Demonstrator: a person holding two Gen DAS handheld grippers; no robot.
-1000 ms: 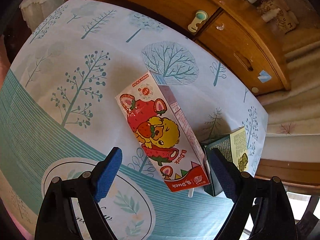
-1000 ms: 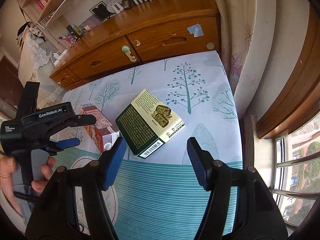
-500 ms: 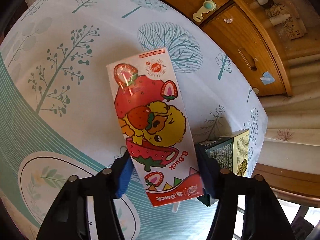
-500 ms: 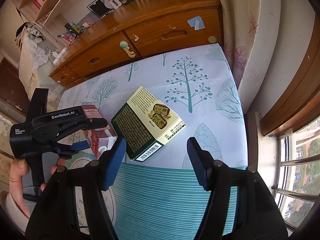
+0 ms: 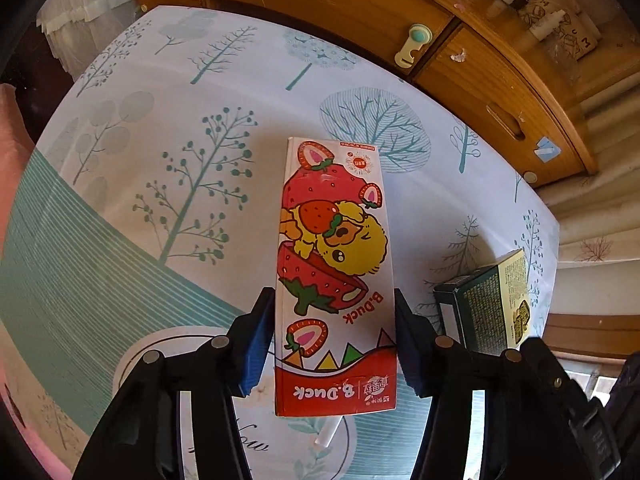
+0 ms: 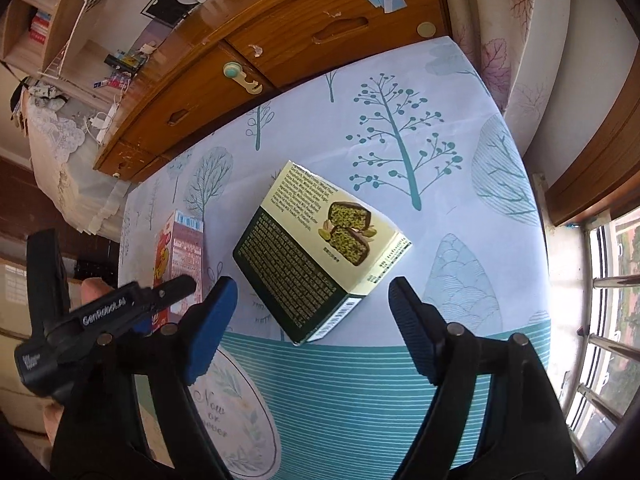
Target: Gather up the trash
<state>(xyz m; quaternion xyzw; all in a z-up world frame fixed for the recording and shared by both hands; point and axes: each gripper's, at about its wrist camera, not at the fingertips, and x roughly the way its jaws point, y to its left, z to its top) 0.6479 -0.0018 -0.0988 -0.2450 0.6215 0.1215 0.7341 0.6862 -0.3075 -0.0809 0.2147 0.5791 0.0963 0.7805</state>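
Observation:
A red strawberry drink carton (image 5: 332, 240) with a yellow duck on it sits between the blue pads of my left gripper (image 5: 334, 300). The jaws are closing and the pads press on both its long sides. A white straw (image 5: 328, 434) sticks out under its near end. In the right wrist view the same carton (image 6: 180, 248) shows at the left, with the left gripper (image 6: 160, 300) and a hand (image 6: 92, 292) on it. A dark green and cream snack box (image 6: 320, 256) lies on the tablecloth just ahead of my right gripper (image 6: 312, 292). Its jaws are opening, with nothing between them.
The table wears a pale cloth (image 5: 120, 200) printed with trees and teal stripes. A wooden dresser (image 6: 280, 40) with drawers stands along its far edge. Curtains (image 6: 500, 40) and a barred window (image 6: 612, 320) are to the right. The green box (image 5: 492, 304) lies right of the carton.
The left jaws came together on the carton, which now lines up straight between them. The right gripper sank closer to the green box and its jaws spread wider.

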